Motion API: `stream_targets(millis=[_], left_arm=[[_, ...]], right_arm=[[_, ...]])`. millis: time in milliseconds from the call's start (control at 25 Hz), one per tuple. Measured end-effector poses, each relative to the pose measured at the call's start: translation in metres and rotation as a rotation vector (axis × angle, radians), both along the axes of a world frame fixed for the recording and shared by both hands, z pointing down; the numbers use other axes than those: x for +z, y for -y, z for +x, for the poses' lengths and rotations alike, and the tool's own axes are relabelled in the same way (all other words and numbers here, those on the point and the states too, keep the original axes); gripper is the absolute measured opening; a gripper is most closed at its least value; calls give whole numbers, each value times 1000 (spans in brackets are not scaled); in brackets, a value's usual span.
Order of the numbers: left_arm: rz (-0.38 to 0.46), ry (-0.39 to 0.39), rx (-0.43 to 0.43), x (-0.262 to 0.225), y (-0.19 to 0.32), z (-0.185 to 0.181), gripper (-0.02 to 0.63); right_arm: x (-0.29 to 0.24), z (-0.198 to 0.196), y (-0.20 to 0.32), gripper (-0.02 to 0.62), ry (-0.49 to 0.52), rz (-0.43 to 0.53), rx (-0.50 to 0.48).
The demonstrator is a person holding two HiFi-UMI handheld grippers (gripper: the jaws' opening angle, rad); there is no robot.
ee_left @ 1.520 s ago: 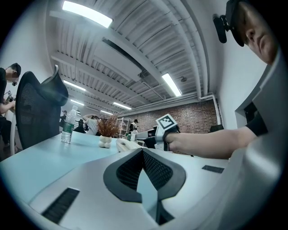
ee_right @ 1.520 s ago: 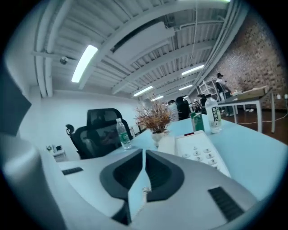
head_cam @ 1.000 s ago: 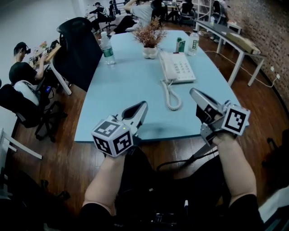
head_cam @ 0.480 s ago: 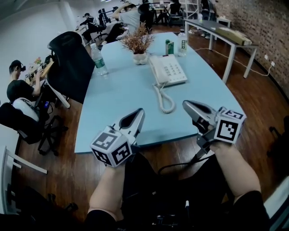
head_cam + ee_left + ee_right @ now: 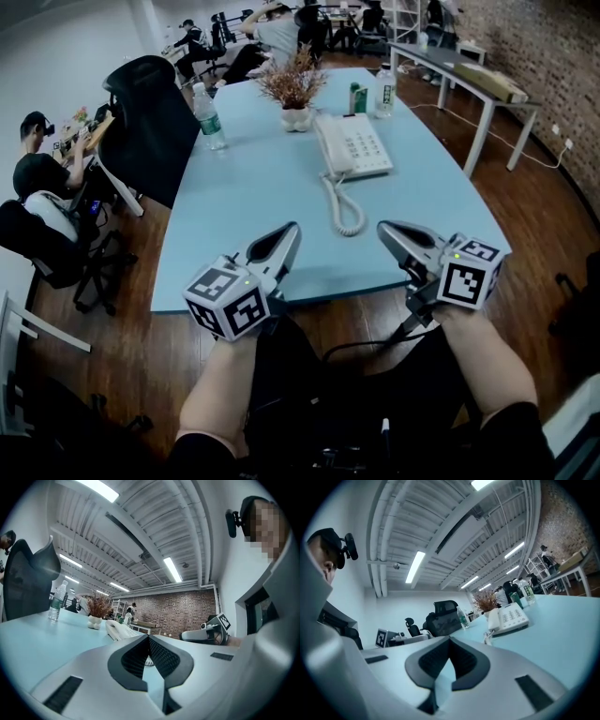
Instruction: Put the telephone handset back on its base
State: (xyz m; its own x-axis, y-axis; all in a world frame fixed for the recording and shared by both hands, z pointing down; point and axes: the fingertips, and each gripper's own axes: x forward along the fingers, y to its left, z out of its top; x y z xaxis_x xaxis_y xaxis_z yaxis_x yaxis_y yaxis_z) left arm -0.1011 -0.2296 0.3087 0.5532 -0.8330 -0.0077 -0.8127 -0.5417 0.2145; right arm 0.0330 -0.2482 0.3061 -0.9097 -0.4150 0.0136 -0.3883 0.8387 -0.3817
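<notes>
A white telephone (image 5: 354, 145) stands in the middle of the pale blue table (image 5: 244, 197). Its handset (image 5: 325, 148) lies along the left side of the base, and the coiled cord (image 5: 348, 208) trails toward me. Both grippers hover at the table's near edge, well short of the phone. My left gripper (image 5: 292, 228) is shut and empty. The right gripper (image 5: 382, 226) is shut too, with nothing in it. In the left gripper view the jaws (image 5: 149, 637) meet, with the phone (image 5: 119, 630) beyond them. The right gripper view shows touching jaws (image 5: 450, 640) and the phone (image 5: 509, 618) far off.
A pot of dried flowers (image 5: 294, 92) stands behind the phone. A water bottle (image 5: 209, 117) is at the back left; a bottle (image 5: 382, 91) and a green carton (image 5: 356, 97) at the back right. A black chair (image 5: 155, 103) stands left of the table, where people sit.
The head view has shifted a little. Both grippers stay shut at the table's near edge; the right one has sunk slightly and drifted left.
</notes>
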Motion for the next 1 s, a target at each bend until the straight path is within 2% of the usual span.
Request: stream_targets(millis=[400,1000], left_arm=[[13,59,-30,1,1,-4,-3],[11,56,-37,2,2,-7,-3]], right_arm=[[4,-2,-4,8,-7,7,-10],[9,-5,-6,6,-26,12,-16]])
